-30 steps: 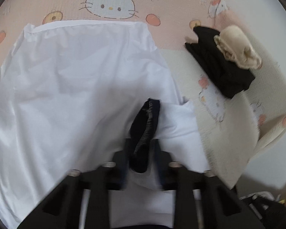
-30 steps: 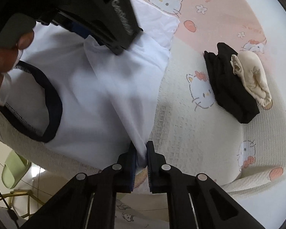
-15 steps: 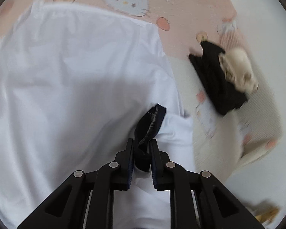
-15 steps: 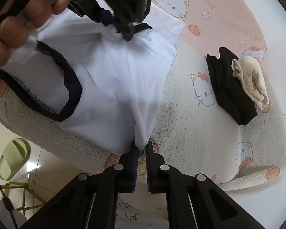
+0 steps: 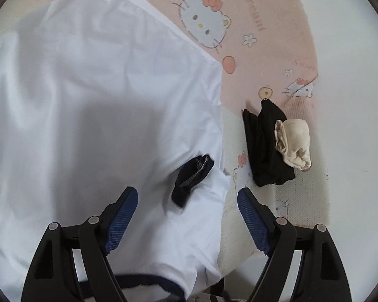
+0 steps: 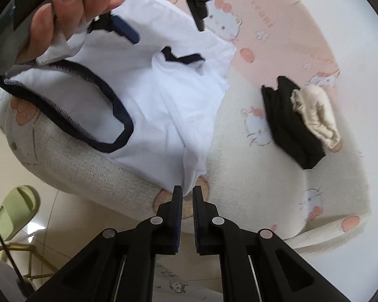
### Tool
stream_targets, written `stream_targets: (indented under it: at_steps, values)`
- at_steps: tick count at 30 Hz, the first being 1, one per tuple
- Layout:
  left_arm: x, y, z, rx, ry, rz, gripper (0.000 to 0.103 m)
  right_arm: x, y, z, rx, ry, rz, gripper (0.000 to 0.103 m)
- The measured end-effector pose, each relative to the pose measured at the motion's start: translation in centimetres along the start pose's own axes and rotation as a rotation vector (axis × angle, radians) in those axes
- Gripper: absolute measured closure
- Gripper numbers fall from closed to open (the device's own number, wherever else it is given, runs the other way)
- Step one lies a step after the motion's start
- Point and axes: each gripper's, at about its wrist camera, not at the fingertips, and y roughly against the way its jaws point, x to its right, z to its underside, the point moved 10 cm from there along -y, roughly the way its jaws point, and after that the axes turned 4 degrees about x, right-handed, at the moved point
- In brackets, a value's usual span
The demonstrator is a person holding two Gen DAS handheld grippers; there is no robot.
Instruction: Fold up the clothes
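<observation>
1. A white shirt (image 5: 93, 115) with dark navy trim lies spread over a bed cover (image 5: 264, 37) printed with cartoon cats, part pink and part cream.
2. The left gripper (image 5: 187, 216) has just sprung wide open; its blue-padded fingers (image 5: 122, 216) stand well apart above the shirt and grip nothing.
3. A dark trimmed sleeve cuff (image 5: 191, 178) of the shirt lies loose on the white cloth just ahead of the open jaws, apart from both pads.
4. The right gripper (image 6: 187, 193) is nearly closed, its jaws having just eased open a little; a pinched corner of the shirt (image 6: 163, 105) sits between the fingertips at the cover's (image 6: 239, 176) near edge.
5. A hand (image 6: 65, 17) wraps the handle of the left gripper at the upper left of the right view, above the shirt's navy neckline (image 6: 70, 115).
6. A folded black garment (image 5: 267, 146) with a rolled cream garment (image 5: 293, 143) on it rests to the right, well apart from the shirt.
7. A green slipper (image 6: 15, 211) lies on the floor beside the bed.
</observation>
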Motion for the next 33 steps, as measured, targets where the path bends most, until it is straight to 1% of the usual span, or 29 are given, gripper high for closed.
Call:
stream_targets:
  at_steps: [2, 4, 6, 8, 9, 10, 12, 15, 17, 18, 19, 20, 22, 23, 25, 27, 28, 29, 30, 31, 33]
  values:
    - [0.0, 0.2, 0.5, -0.006, -0.014, -0.010, 0.022, 0.4, 0.3, -0.2, 0.009, -0.024, 0.019, 0.072]
    - [0.3, 0.3, 1.0, -0.013, -0.043, -0.017, 0.022, 1.0, 0.7, -0.7, 0.038, -0.043, 0.034, 0.063]
    - [0.6, 0.3, 1.3, -0.007, -0.083, -0.028, 0.022, 1.4, 1.1, -1.3, 0.064, -0.056, 0.040, 0.063]
    - [1.0, 0.3, 0.9, 0.046, -0.159, -0.082, 0.023, 1.6, 1.0, -1.7, 0.071, -0.071, 0.040, 0.063]
    - [1.5, 0.2, 0.5, 0.081, -0.212, -0.108, 0.023, 1.7, 0.9, -1.8, 0.068, -0.078, 0.039, 0.063]
    - [2.1, 0.1, 0.3, 0.099, -0.271, -0.134, 0.023, 1.8, 0.7, -1.9, 0.065, -0.083, 0.041, 0.063]
    - [2.6, -0.3, 0.2, 0.084, -0.338, -0.156, 0.023, 1.8, 0.4, -2.2, 0.059, -0.090, 0.038, 0.063]
    - [2.4, 0.0, -0.3, 0.082, -0.356, -0.156, 0.026, 1.9, 0.0, -2.9, 0.067, -0.112, -0.041, 0.063]
    - [1.8, 0.3, -1.0, 0.086, -0.349, -0.154, 0.026, 2.7, -0.2, -3.5, 0.075, -0.157, -0.118, 0.063]
    - [1.3, 0.5, -1.3, 0.086, -0.347, -0.162, 0.026, 3.4, -0.6, -3.8, 0.064, -0.194, -0.156, 0.063]
    - [1.0, 0.5, -1.5, 0.085, -0.340, -0.163, 0.029, 4.2, -1.0, -4.0, 0.048, -0.236, -0.192, 0.062]
    - [0.7, 0.5, -1.6, 0.083, -0.333, -0.163, 0.035, 5.2, -1.5, -4.3, 0.032, -0.285, -0.221, 0.062]
    - [0.0, 0.4, -1.7, 0.076, -0.323, -0.172, 0.041, 7.3, -2.8, -5.4, 0.010, -0.410, -0.279, 0.062]
    - [-0.3, 0.4, -1.7, 0.073, -0.318, -0.176, 0.042, 8.1, -3.2, -6.1, 0.007, -0.456, -0.303, 0.062]
    - [-0.6, 0.1, -1.4, 0.057, -0.339, -0.194, 0.047, 9.3, -3.9, -7.4, 0.007, -0.528, -0.352, 0.062]
    - [-0.7, -0.2, -1.0, 0.043, -0.372, -0.209, 0.050, 9.6, -4.4, -9.2, 0.014, -0.584, -0.440, 0.062]
    - [-0.5, -0.3, -0.7, 0.038, -0.395, -0.215, 0.053, 9.8, -4.7, -10.1, 0.016, -0.612, -0.487, 0.063]
    - [-0.4, -0.6, -0.3, 0.026, -0.417, -0.224, 0.055, 9.7, -5.0, -11.1, 0.012, -0.640, -0.536, 0.066]
    - [-0.3, -0.8, 0.0, 0.013, -0.440, -0.233, 0.055, 9.4, -5.3, -11.9, -0.001, -0.661, -0.580, 0.070]
    - [-0.2, -1.0, 0.2, 0.004, -0.453, -0.239, 0.055, 9.1, -5.8, -12.7, -0.017, -0.670, -0.616, 0.076]
    - [0.2, -1.4, 0.6, -0.005, -0.477, -0.241, 0.055, 8.1, -7.1, -13.7, -0.062, -0.663, -0.648, 0.083]
